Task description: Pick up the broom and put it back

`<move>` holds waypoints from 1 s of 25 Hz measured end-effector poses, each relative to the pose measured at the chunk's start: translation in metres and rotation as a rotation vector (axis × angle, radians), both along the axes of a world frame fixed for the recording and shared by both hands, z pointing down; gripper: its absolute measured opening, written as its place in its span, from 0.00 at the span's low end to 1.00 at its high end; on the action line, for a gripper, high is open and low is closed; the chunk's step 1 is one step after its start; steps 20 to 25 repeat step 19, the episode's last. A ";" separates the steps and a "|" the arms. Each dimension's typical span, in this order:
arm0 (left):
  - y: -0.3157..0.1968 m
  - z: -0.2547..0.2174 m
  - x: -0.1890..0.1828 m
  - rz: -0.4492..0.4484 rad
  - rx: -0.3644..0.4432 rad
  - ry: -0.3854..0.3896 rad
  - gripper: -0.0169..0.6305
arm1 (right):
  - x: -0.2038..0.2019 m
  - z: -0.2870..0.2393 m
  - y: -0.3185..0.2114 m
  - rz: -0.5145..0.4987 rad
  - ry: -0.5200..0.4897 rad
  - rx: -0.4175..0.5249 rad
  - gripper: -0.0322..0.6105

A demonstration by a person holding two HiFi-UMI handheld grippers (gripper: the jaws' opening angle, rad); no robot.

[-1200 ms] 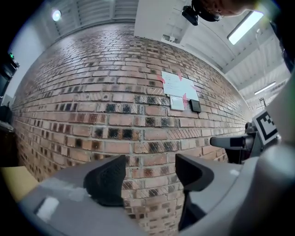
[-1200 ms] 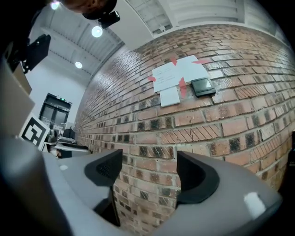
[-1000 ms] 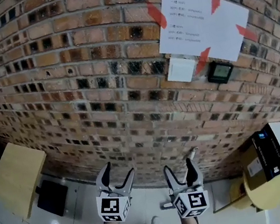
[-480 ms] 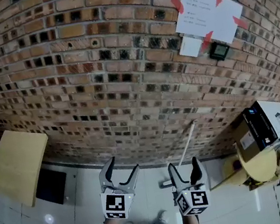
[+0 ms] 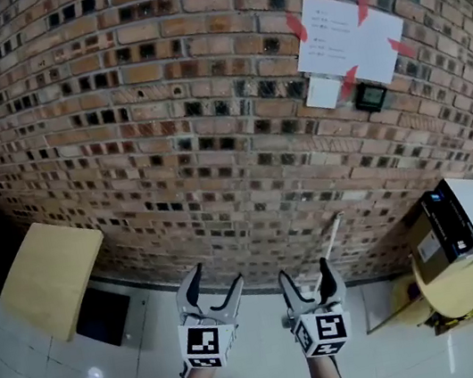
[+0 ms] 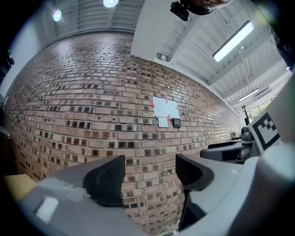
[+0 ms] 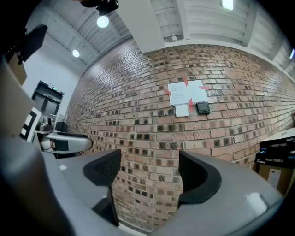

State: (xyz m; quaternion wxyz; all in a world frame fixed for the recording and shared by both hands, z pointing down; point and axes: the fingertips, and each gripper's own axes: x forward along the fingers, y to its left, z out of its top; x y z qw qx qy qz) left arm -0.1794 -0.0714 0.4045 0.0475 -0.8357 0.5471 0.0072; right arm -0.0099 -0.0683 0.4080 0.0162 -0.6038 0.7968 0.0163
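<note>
Since the earlier frames both grippers have shifted along the wall (image 5: 163,133) and the broom (image 5: 329,244) shows more fully. Its pale handle leans on the brick just beyond the right gripper (image 5: 305,273), whose jaws have just eased wider and hold nothing, like the parted jaws of the left gripper (image 5: 214,282). That lean fits a broom waiting to be lifted or one already returned — I cannot tell which. A table (image 5: 48,275) stands left, a box (image 5: 460,221) on a stool (image 5: 454,292) right — nothing blocks the handle.
</note>
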 end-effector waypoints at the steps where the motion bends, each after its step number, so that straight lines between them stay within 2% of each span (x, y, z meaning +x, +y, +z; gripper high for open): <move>1: 0.001 0.002 0.003 -0.006 -0.005 -0.004 0.56 | 0.001 0.000 0.003 -0.009 0.000 -0.001 0.65; 7: 0.010 0.003 0.021 -0.024 -0.002 0.009 0.56 | 0.015 0.007 0.010 -0.041 0.012 -0.017 0.65; 13: 0.013 0.001 0.024 -0.049 -0.003 0.021 0.56 | 0.019 0.003 0.010 -0.063 0.007 -0.001 0.65; 19: 0.014 -0.003 0.023 -0.081 0.008 0.038 0.53 | 0.039 -0.001 0.008 0.001 -0.005 -0.003 0.65; 25: 0.014 -0.003 0.023 -0.081 0.008 0.038 0.53 | 0.039 -0.001 0.008 0.001 -0.005 -0.003 0.65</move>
